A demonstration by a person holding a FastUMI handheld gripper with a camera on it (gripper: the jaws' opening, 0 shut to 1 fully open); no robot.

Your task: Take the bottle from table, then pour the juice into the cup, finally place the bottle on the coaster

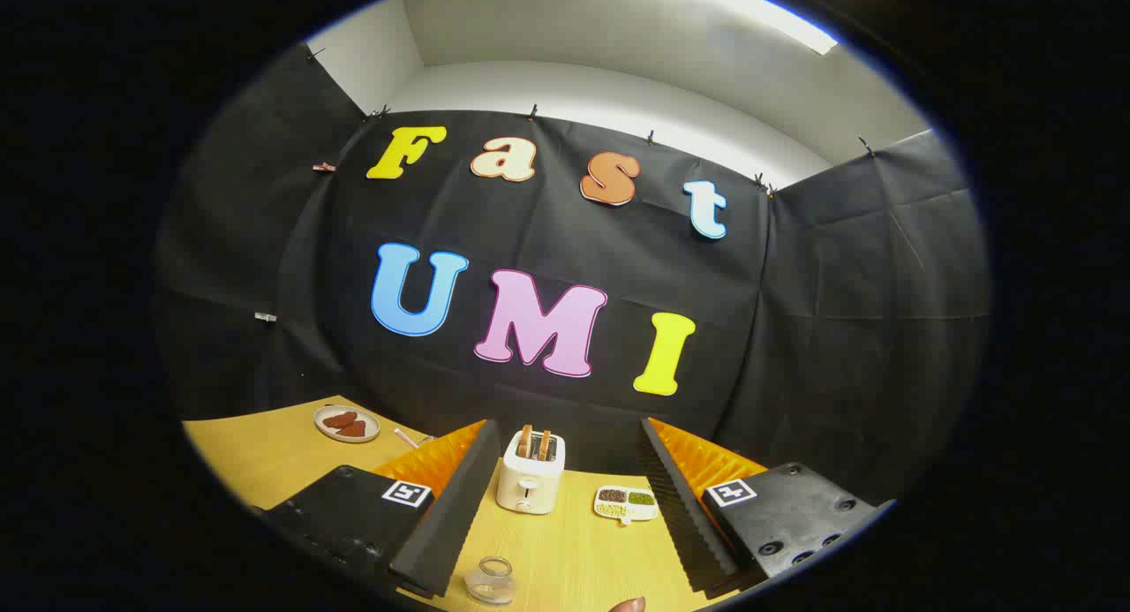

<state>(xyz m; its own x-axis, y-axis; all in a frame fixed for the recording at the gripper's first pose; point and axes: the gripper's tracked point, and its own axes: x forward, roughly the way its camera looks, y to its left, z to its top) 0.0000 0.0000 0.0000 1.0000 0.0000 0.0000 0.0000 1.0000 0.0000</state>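
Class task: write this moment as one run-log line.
tongs: open, holding nothing | between fingers: clear glass cup near, white toaster with toast beyond | bottle: not yet gripped | yellow wooden table

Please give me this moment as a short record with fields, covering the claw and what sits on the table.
claw: open, fingers spread, holding nothing
between the fingers: glass cup, close in
beyond the fingers: toaster with bread in its slots
beside toaster: divided dish of grains
far side: plate with brown pieces
surface: yellow wooden table
bottle and coaster: no position to give
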